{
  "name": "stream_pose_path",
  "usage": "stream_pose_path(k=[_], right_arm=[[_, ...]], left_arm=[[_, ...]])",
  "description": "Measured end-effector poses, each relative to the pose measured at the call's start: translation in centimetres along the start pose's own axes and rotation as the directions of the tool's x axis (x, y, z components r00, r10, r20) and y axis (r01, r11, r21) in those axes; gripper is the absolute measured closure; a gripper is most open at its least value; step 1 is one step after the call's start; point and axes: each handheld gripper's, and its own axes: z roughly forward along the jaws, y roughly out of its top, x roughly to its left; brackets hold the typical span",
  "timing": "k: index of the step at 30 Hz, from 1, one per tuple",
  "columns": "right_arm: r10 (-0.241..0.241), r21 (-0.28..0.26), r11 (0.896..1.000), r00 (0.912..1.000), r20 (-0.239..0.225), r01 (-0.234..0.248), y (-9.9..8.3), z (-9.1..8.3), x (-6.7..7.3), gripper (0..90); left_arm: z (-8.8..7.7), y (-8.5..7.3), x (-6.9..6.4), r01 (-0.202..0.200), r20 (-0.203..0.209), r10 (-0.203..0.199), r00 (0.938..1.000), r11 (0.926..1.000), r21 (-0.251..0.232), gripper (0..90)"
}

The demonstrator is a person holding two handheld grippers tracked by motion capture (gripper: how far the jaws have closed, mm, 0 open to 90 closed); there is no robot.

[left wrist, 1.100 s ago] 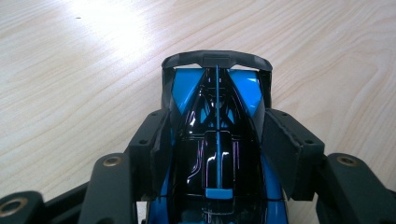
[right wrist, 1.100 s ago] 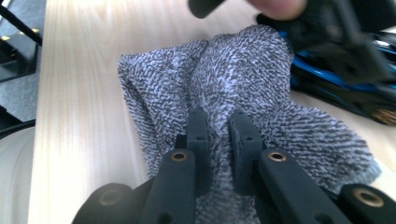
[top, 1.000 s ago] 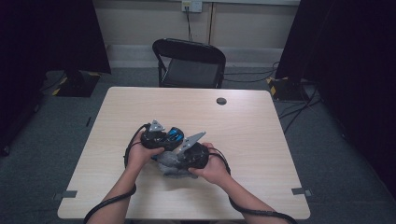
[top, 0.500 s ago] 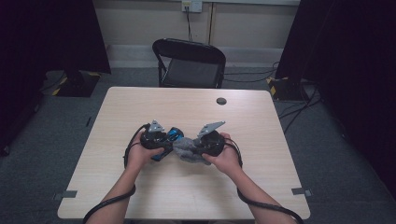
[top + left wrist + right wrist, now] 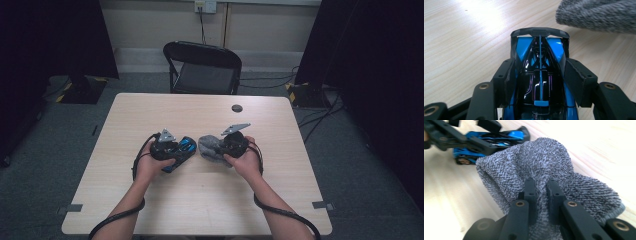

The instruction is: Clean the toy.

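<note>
Blue and black toy car (image 5: 540,72) is clamped in my left gripper (image 5: 540,75), pads pressing on both flanks roughly mid-body, jaws about half way in because the car is that wide. In the high view the car (image 5: 182,148) sits on the wooden table (image 5: 150,110) near the middle, poking out of the left gripper (image 5: 176,150) toward 3 o'clock. My guess is I'm pinning it flat on the tabletop so it can't roll while the other side works.

Right gripper (image 5: 540,186) is pinched nearly all the way closed on a bunch of the grey terry cloth (image 5: 544,170), with a fold of it squeezed between the pads. From above the cloth (image 5: 210,148) hangs off the right gripper (image 5: 223,147) just beside the car's nose, at about 3 o'clock from it, near but I can't tell if they're touching. Bunching it like that gives a padded wad to rub with instead of a floppy sheet, so this looks like a wipe-down of the car.

Small dark round thing (image 5: 237,108) on the table at 12 o'clock, well apart, and a black folding chair (image 5: 202,65) beyond the far edge.
</note>
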Motion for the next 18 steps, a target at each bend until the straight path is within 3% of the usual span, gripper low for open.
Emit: stream_pose_path(k=[6,14,18], right_arm=[[0.003,0.012,1.000,0.9994,0.034,-0.004,0.3,0.9,0.1,81.4],[-0.007,0.048,0.999,0.9907,0.136,0.001,0.3,2.8,0.3,81.3],[-0.032,0.068,0.997,0.9892,0.143,0.022,0.4,3.6,0.8,81.3]], left_arm=[[-0.1,-0.2,0.0,-0.002,-0.009,0.002,1.0000,0.9999,-0.011,43.1],[-0.1,-0.3,0.0,0.000,-0.004,0.000,1.0000,0.9999,-0.017,43.1],[-0.1,-0.3,0.0,-0.007,-0.008,0.007,0.9999,0.9999,-0.016,43.2]])
